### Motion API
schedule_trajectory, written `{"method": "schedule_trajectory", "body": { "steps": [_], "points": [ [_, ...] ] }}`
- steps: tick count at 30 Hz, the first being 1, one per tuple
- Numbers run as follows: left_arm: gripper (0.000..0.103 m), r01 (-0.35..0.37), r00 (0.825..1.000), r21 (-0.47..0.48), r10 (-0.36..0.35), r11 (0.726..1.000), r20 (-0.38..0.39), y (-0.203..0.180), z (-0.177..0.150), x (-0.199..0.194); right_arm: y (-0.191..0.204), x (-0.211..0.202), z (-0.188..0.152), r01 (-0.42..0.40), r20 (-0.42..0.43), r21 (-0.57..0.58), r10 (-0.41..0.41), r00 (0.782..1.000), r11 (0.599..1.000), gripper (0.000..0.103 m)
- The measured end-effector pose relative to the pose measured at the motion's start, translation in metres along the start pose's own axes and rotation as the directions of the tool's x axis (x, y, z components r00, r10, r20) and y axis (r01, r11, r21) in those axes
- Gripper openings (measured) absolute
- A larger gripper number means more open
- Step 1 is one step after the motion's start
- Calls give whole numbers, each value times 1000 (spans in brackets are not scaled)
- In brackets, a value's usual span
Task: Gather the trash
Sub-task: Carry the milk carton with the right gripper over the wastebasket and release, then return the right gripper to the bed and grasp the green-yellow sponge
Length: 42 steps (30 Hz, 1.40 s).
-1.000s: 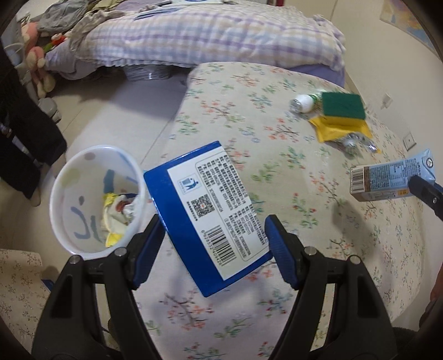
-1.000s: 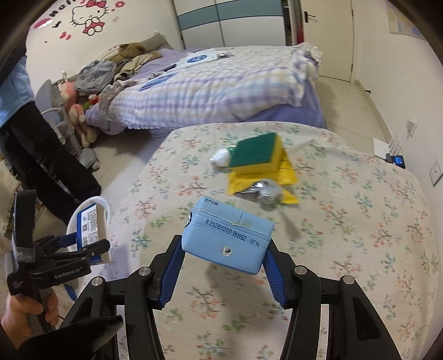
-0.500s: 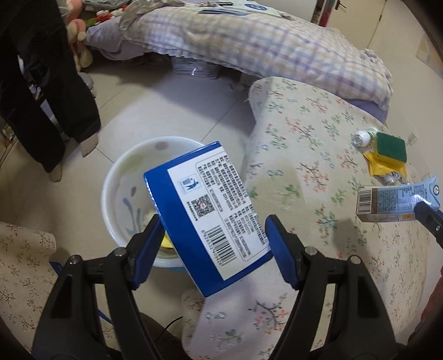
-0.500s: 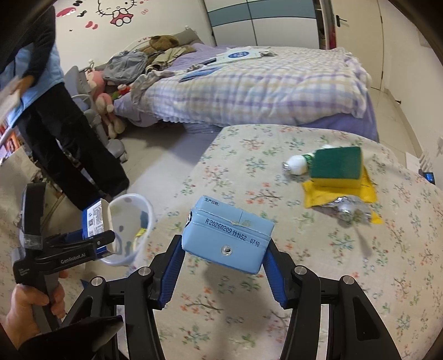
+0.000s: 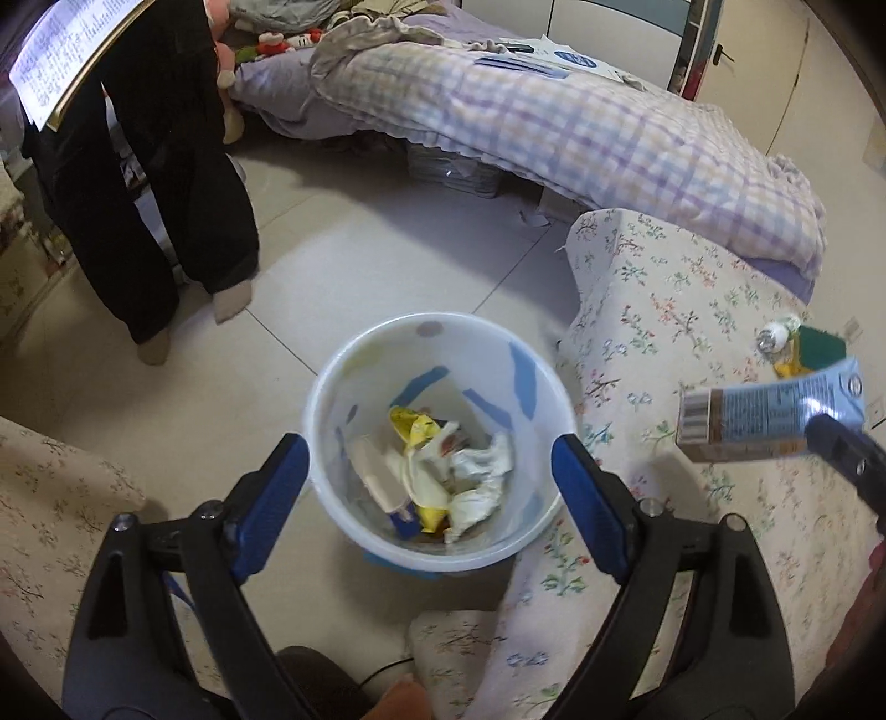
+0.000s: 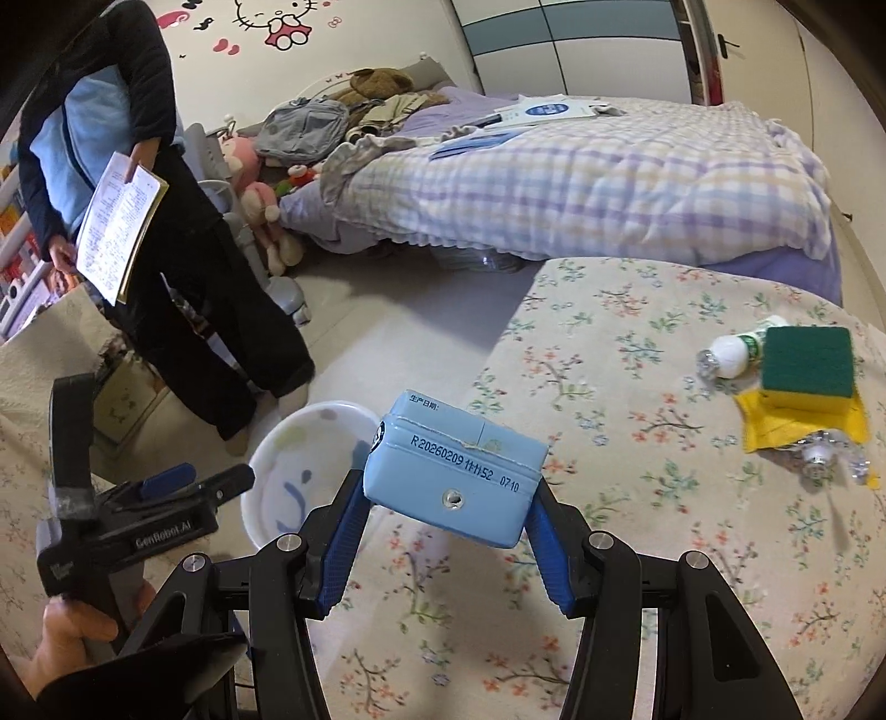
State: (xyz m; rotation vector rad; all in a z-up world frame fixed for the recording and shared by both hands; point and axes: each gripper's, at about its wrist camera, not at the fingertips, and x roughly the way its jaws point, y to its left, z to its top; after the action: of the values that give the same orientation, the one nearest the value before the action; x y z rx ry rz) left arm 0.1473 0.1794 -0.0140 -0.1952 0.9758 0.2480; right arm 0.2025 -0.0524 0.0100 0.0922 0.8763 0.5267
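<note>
On floral table (image 6: 637, 526): 1 sponge (image 6: 805, 360), 2 bottles (image 6: 731, 349).

Bin (image 5: 437, 387) left of table (image 5: 692, 332)

Floral table (image 6: 637, 554): sponge (image 6: 805, 360), bottle (image 6: 731, 354)

A bedroom with a pale glossy tiled floor (image 5: 343, 232). At twelve o'clock in both views stands a bed under a lilac-and-white checked quilt (image 6: 598, 183), with soft toys (image 6: 260, 205) heaped at its head. The white wall (image 6: 232, 50) behind carries pink cartoon-cat stickers (upper left in the right wrist view). A white-and-teal panelled wardrobe (image 6: 565, 50) stands at one o'clock. A cream floral-print cloth surface (image 6: 653, 531) fills the foreground. Soft, even daylight.
</note>
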Motion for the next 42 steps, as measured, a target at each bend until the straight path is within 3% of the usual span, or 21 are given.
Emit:
{"method": "schedule_trajectory", "body": {
  "steps": [14, 16, 17, 19, 32, 42],
  "points": [
    [90, -61, 996, 40, 64, 997, -65, 33, -20, 1, 42, 55, -3, -151, -33, 27, 152, 988, 988, 57],
    [90, -65, 995, 43, 68, 997, -73, 34, -21, 2, 44, 63, -4, -211, -27, 43, 212, 977, 977, 61],
    [90, -65, 995, 44, 68, 997, -77, 34, -22, 3, 45, 67, -5, -228, -29, 51, 229, 973, 972, 74],
    [90, -63, 994, 44, 66, 997, -82, 34, -23, 2, 45, 70, -6, -201, -38, 60, 204, 978, 978, 84],
    [90, -23, 995, 55, 28, 998, -100, 17, -26, -3, 13, 35, -9, -52, -54, 25, 53, 997, 998, 84],
    [90, 24, 994, 60, -17, 998, -112, -23, -23, -4, -52, -3, -17, 92, -50, 85, -88, 995, 992, 84]
  ]
}}
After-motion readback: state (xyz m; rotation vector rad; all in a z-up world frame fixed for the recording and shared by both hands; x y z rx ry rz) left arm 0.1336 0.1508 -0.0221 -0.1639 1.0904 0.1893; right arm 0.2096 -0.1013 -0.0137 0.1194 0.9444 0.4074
